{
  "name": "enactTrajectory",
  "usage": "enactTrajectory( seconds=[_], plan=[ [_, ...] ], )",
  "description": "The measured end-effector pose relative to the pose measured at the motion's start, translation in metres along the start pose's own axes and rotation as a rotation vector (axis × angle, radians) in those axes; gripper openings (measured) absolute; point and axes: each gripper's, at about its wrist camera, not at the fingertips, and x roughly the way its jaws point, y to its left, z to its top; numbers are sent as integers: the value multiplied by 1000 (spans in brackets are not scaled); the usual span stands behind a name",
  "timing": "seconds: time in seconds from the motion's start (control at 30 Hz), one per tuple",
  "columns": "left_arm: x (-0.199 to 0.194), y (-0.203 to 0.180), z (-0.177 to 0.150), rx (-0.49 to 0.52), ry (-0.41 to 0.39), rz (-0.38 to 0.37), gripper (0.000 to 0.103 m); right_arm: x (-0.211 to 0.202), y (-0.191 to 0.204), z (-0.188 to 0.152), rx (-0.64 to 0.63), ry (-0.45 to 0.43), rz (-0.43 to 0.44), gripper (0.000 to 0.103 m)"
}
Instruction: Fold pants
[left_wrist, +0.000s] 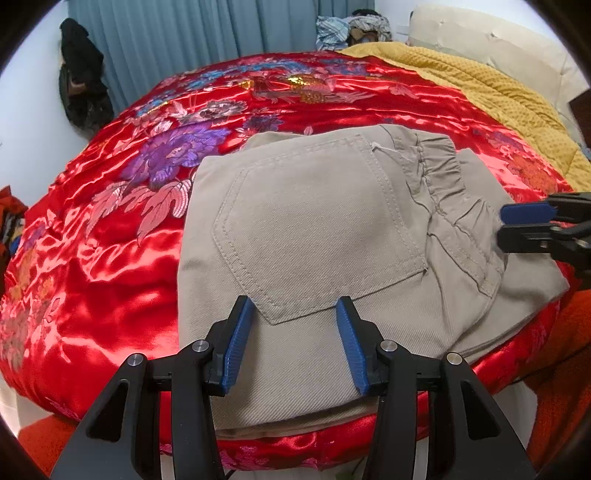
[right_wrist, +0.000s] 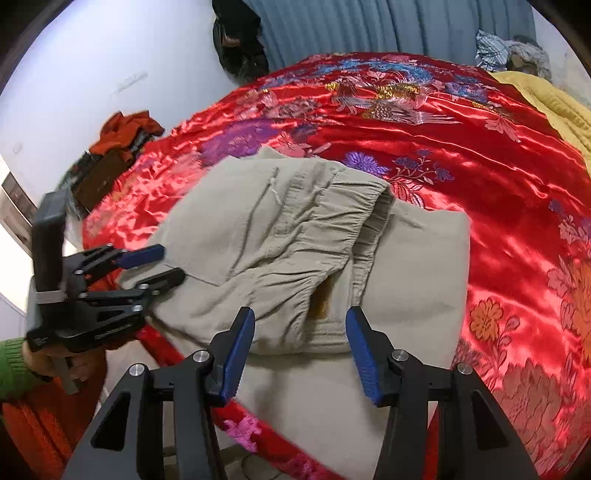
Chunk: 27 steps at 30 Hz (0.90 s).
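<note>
Beige pants (left_wrist: 314, 236) lie folded in a compact stack on the red satin bedspread (left_wrist: 110, 229), back pocket up, elastic waistband to the right. My left gripper (left_wrist: 295, 314) is open and empty, just above the stack's near edge. My right gripper (left_wrist: 506, 225) shows at the right, open, beside the waistband. In the right wrist view the pants (right_wrist: 295, 236) lie ahead, my right gripper (right_wrist: 301, 325) is open over the waistband end, and my left gripper (right_wrist: 166, 264) is open at the stack's left edge.
A yellow blanket (left_wrist: 480, 85) and a cream headboard (left_wrist: 498, 40) lie at the far right. Blue curtains (left_wrist: 184, 33) hang behind. Dark clothes (left_wrist: 81, 81) hang on the wall. Orange clothes (right_wrist: 125, 129) pile at the bed's left side.
</note>
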Motion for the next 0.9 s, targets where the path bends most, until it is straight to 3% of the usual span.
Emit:
enactTrajectory(
  seconds=[0.07, 0.17, 0.33, 0.4, 0.53, 0.63, 0.7, 0.83, 0.9],
  plan=[
    [-1, 0, 0, 0, 0, 0, 49, 11, -9, 3, 43, 38, 30, 52],
    [-1, 0, -1, -5, 0, -8, 49, 14, -19, 7, 100, 77, 146, 55],
    [2, 0, -1, -11, 2, -6, 49, 2, -27, 18, 104, 117, 335, 52],
    [2, -1, -1, -10, 0, -3, 50, 7, -29, 28, 90, 171, 367, 52],
    [3, -2, -1, -5, 1, 4, 50, 40, -22, 36, 37, 274, 273, 52],
    [3, -1, -1, -4, -1, 0, 50, 54, -3, 40, -32, 285, 204, 60],
    [3, -1, -2, -5, -2, -2, 51, 54, 10, 40, -82, 277, 162, 60],
    [2, -2, -1, 1, -2, -1, 53, 49, 29, 38, -163, 291, 53, 33],
    [-4, 1, 5, -11, 21, -13, 53, 44, 39, 39, -181, 275, 16, 26]
  ],
)
